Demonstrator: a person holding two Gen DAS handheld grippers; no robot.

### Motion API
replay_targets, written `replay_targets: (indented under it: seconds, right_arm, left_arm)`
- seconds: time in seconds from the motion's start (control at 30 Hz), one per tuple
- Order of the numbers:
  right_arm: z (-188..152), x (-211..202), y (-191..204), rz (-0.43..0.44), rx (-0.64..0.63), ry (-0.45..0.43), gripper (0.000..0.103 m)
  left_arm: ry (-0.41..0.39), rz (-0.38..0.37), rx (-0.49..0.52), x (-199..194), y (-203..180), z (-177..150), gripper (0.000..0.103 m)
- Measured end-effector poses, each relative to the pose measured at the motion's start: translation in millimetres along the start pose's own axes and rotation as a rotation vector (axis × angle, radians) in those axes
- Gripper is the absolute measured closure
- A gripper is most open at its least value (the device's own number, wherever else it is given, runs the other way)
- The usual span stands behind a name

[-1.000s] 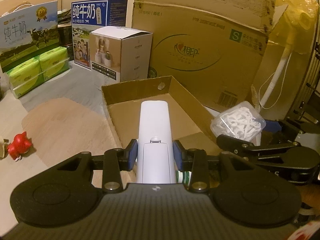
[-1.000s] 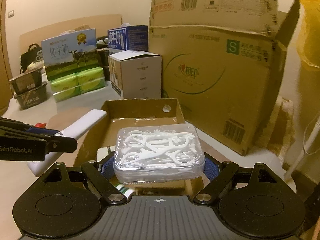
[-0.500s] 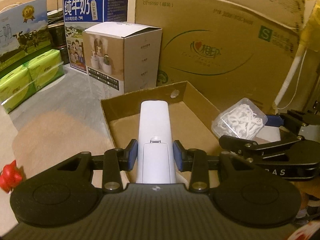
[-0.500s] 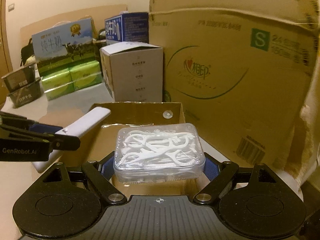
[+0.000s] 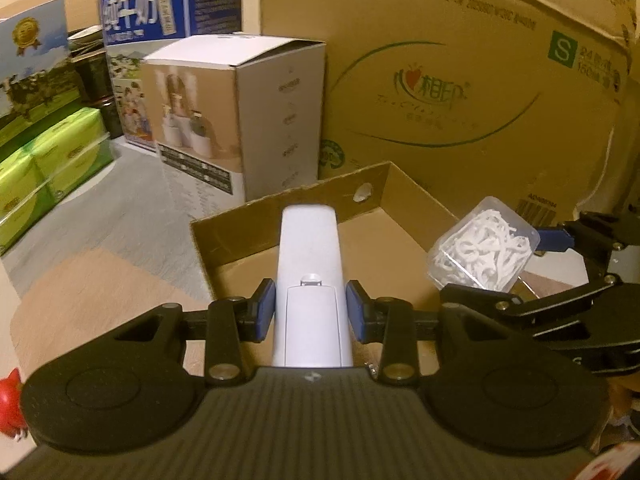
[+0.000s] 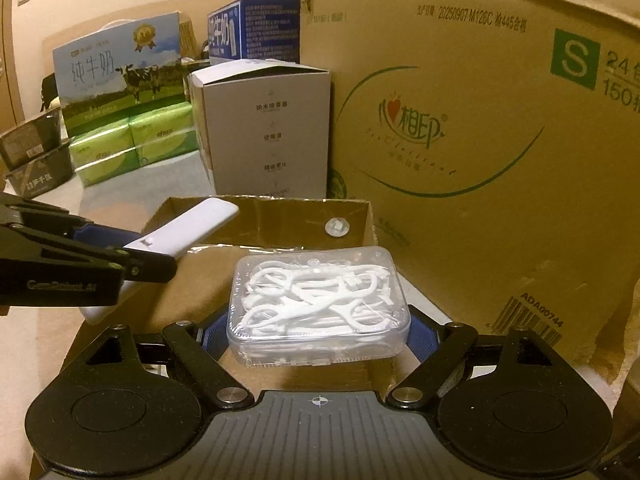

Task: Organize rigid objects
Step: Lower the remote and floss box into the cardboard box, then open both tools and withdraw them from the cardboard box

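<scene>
- Left gripper (image 5: 311,306): jaws narrow, clamped on white remote (image 5: 310,280), held over the near-left part of the shallow cardboard tray (image 5: 288,204).
- Right gripper (image 6: 319,326): jaws wide, gripping clear floss-pick box (image 6: 319,304), above the tray's right side.

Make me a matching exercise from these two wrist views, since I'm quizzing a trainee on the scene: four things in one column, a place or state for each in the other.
Things:
1. white remote
2. clear floss-pick case
3. shallow cardboard tray
4. green tissue packs

Places or states:
A. back left, below the cow-print box
B. clamped in the right gripper
C. open-topped, lying under both held items
D. clamped in the left gripper

Pairs: 1-D, 2-B, 3-C, 4-A
</scene>
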State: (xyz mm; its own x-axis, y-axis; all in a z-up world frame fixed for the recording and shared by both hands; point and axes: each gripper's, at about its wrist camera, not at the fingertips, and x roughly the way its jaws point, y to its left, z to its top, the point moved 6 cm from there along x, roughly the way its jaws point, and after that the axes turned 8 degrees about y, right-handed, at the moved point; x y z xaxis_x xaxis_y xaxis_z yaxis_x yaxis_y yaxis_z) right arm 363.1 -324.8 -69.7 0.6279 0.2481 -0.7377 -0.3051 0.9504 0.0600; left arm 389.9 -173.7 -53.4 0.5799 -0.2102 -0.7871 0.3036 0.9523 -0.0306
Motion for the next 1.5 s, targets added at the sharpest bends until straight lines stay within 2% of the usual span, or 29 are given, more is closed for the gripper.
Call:
replay_targets:
  seconds: [0.33, 0.83, 0.87, 0.9, 0.93, 1.0, 1.3, 1.5]
  right_arm:
    - [-0.9, -1.3, 1.2, 0.006, 0.013, 0.01, 0.017]
    - [6.1, 0.0, 4.9, 0.028, 0.049, -0.002, 0.017]
    - [7.6, 0.8, 4.8, 0.041, 0.056, -0.009, 0.017]
    - [8.9, 1.5, 5.0, 0.052, 0.06, -0.012, 0.017]
    - [10.1, 1.3, 5.0, 0.052, 0.06, -0.015, 0.016]
    - [12.4, -2.8, 4.9, 0.035, 0.054, -0.031, 0.013]
    - [-2.0, -32.5, 11.4, 0.003, 0.111, -0.022, 0.011]
    - [-24.0, -66.1, 35.7, 0.017, 0.145, -0.024, 0.011]
  left_arm:
    - [-0.026, 0.035, -0.035, -17.8, 14.7, -6.3, 0.067]
    - [-0.028, 0.042, -0.053, -27.1, 20.7, -18.2, 0.067]
    - [-0.028, 0.048, -0.052, -27.8, 21.4, -18.9, 0.066]
    - [-0.03, 0.057, -0.049, -28.9, 22.1, -19.9, 0.058]
    - [-0.035, 0.066, -0.049, -30.7, 23.2, -21.1, 0.044]
    - [-0.044, 0.084, -0.05, -34.7, 25.4, -24.0, 0.031]
    - [-0.05, 0.083, -0.072, -66.6, 28.5, -49.2, 0.021]
    - [-0.062, 0.074, -0.103, -101.6, 29.3, -74.7, 0.018]
